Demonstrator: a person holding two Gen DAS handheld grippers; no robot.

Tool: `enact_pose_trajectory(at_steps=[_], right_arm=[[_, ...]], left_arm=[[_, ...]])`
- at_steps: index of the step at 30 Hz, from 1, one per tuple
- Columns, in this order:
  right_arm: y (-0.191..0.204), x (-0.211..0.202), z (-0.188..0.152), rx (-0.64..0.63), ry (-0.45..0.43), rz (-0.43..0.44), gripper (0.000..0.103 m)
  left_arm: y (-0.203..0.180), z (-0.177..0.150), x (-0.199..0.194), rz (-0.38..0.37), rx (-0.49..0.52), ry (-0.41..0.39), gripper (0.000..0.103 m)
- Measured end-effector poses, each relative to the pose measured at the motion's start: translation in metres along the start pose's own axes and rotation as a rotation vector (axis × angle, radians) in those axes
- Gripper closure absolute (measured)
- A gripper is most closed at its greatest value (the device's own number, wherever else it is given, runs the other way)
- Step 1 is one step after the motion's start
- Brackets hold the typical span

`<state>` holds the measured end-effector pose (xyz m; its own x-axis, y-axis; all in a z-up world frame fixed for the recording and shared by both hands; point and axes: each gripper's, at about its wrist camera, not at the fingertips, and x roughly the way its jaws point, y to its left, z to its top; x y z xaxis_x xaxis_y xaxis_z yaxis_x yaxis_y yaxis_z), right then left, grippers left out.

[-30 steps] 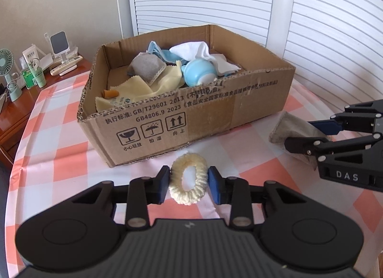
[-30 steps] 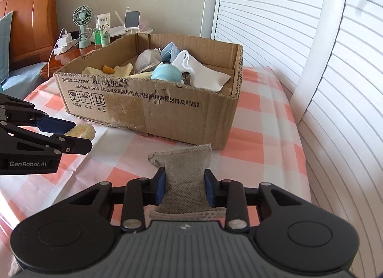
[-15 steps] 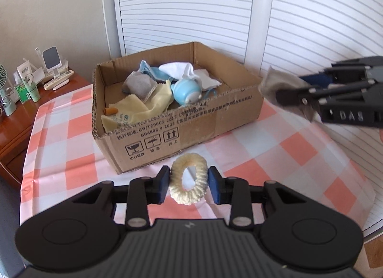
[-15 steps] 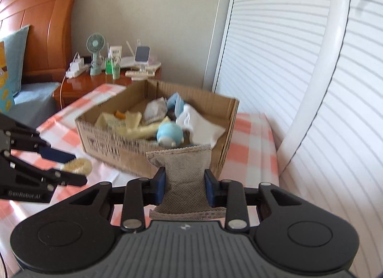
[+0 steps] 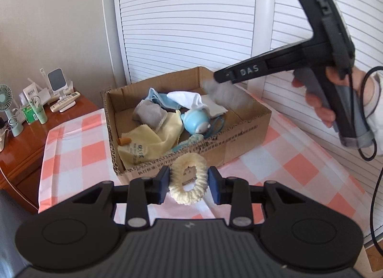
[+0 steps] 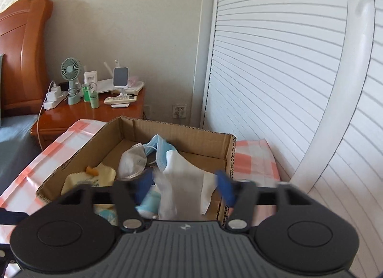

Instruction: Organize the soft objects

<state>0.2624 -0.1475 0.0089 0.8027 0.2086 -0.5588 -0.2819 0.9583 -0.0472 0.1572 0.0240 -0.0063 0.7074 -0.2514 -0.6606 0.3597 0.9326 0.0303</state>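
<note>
Claw work first: our left claw (image 5: 188, 183) is clenched on a cream scrunchie (image 5: 188, 180), both blue pads pressing its sides, and it hangs above the checked desk (image 5: 282, 158) just short of the cardboard box's (image 5: 241, 134) near wall. Our right claw (image 6: 184, 186) is over the box with its jaws opening; a grey mesh pouch (image 6: 180, 196) shows as a blur between them, and we judge it is dropping free, since the pads no longer seem to press it. From the left view the same pouch (image 5: 222, 91) is a grey smear just under the right claw's tip, above the far right part of the box.

Risks, as we judge them: the pouch is light and could drift onto the box rim or the desk beyond it. The scrunchie is held only by its sides, so a loose squeeze could let it slip and fall outside the near wall before we clear it. The two claws could also crowd each other over the box.

Counts: two claws, one box, one scrunchie, one falling pouch. Inside the box we count one yellow cloth (image 5: 148, 144), one pale blue plush toy (image 5: 195, 121), one blue face mask (image 6: 159, 151), one grey cup-shaped mask (image 6: 132, 163) and one white cloth (image 5: 186, 98).
</note>
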Motion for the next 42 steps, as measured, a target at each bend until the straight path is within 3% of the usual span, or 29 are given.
enact_pose_trajectory(at_steps=[8, 15, 23, 25, 26, 27, 29, 31, 34, 42], right_arm=[[-0.003, -0.013, -0.015, 0.037, 0.023, 0.008, 0.005], [-0.007, -0.033, -0.031, 0.089, 0.08, 0.01, 0.001], [-0.005, -0.05, -0.043, 0.09, 0.08, 0.018, 0.0], [-0.006, -0.049, -0.043, 0.089, 0.081, 0.015, 0.0], [-0.007, -0.049, -0.043, 0.094, 0.084, 0.015, 0.0], [-0.008, -0.048, -0.043, 0.098, 0.085, 0.018, 0.0], [-0.009, -0.048, -0.043, 0.107, 0.092, 0.025, 0.0], [-0.01, -0.047, -0.043, 0.113, 0.096, 0.026, 0.0], [-0.009, -0.05, -0.042, 0.117, 0.091, 0.031, 0.0], [-0.002, -0.058, -0.041, 0.16, 0.119, -0.014, 0.0]], left_arm=[[0.005, 0.023, 0.008, 0.021, 0.028, -0.019, 0.069], [0.007, 0.06, 0.021, 0.038, 0.056, -0.033, 0.069], [0.017, 0.114, 0.068, 0.057, 0.02, -0.005, 0.069], [0.018, 0.127, 0.083, 0.069, 0.019, 0.005, 0.065], [0.019, 0.132, 0.09, 0.071, 0.016, 0.009, 0.056], [0.02, 0.137, 0.097, 0.075, 0.008, 0.009, 0.034], [0.019, 0.143, 0.107, 0.082, -0.004, 0.001, 0.001], [0.021, 0.144, 0.11, 0.083, -0.039, -0.019, 0.001], [0.026, 0.14, 0.101, 0.113, -0.086, -0.117, 0.001], [0.024, 0.115, 0.057, 0.228, -0.079, -0.138, 0.001]])
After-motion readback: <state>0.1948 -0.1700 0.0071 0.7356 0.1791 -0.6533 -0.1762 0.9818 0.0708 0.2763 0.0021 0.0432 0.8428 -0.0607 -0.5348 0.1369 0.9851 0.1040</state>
